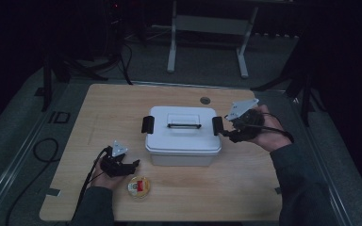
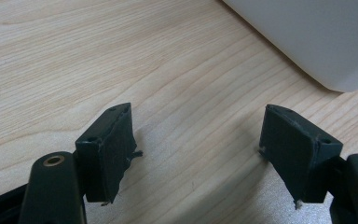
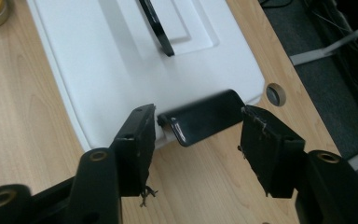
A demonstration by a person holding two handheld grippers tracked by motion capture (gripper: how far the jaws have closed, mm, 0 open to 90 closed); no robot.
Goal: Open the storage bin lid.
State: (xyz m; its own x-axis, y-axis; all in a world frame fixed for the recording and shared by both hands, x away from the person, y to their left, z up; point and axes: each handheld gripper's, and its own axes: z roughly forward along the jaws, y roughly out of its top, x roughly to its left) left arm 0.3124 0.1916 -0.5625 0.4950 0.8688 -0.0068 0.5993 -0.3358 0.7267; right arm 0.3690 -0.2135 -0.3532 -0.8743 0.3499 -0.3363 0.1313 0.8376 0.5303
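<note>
High view: a pale wooden desk point(image 1: 103, 106) in a dark room carries a white lidded box point(image 1: 183, 141) at its middle, bare wood all round — the left tool point(image 1: 131, 166) waits released. Left gripper view: box corner point(image 2: 326, 46) well ahead. Right gripper view: the right tool point(image 3: 196, 135), released, straddles the box's black latch point(image 3: 203, 116)

Storage boxes: we count one, white point(image 1: 183, 136), frame centre.
Black latches: we count two point(image 1: 147, 124), left and right box ends.
Round tins: one point(image 1: 138, 186), lower centre.
Grippers: two point(image 1: 133, 164).
</note>
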